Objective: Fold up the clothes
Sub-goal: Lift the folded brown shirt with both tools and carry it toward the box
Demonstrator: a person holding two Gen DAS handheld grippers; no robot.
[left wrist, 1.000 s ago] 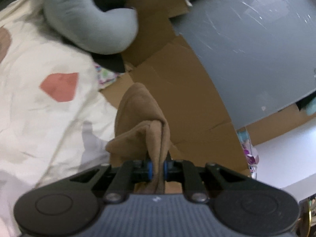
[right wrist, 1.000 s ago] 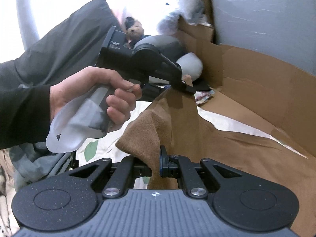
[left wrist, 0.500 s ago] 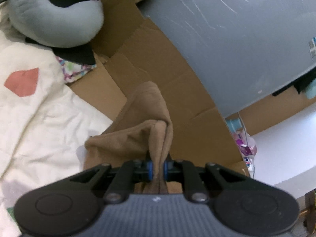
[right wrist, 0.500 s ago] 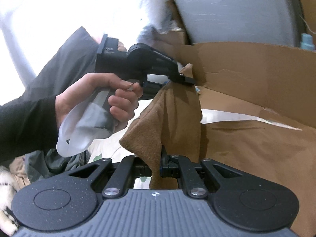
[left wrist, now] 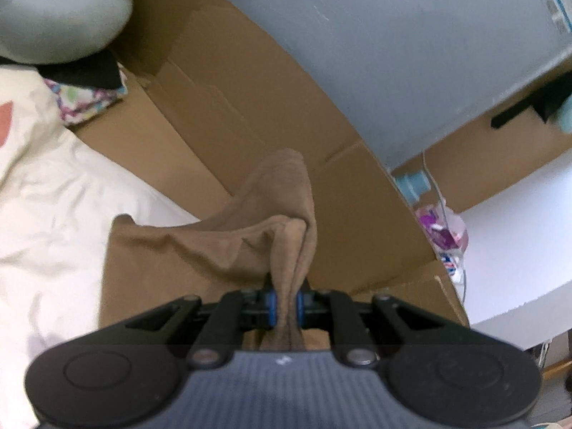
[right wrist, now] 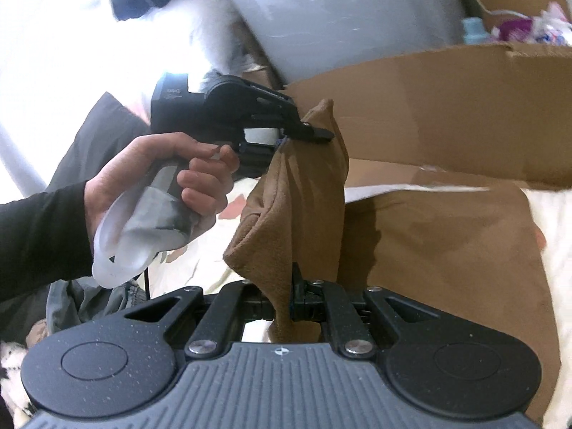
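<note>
The left gripper [left wrist: 285, 304] had its fingers pinched tight on a bunched fold of the brown garment [left wrist: 221, 250], and the right gripper [right wrist: 291, 302] had its fingers clamped on another edge of the same cloth. From both grips the fabric rose in a peaked fold, then draped down and spread flat over the cream bedsheet [left wrist: 46, 221]. In the right wrist view the person's left hand [right wrist: 168, 186], in a dark sleeve [right wrist: 39, 243], was wrapped around the handle of the left gripper, which sat level with its tips buried in the garment's raised corner. Brown cardboard [left wrist: 250, 118] stood along the bed's far side, against a grey panel [left wrist: 411, 53]; a grey cushion [left wrist: 60, 25] lay at the upper left. Compared with a second earlier, more of the garment lay flat on the sheet, the cushion had slid toward the corner of the left view, and the red patch [left wrist: 5, 114] on the sheet sat almost at the frame edge.
</note>
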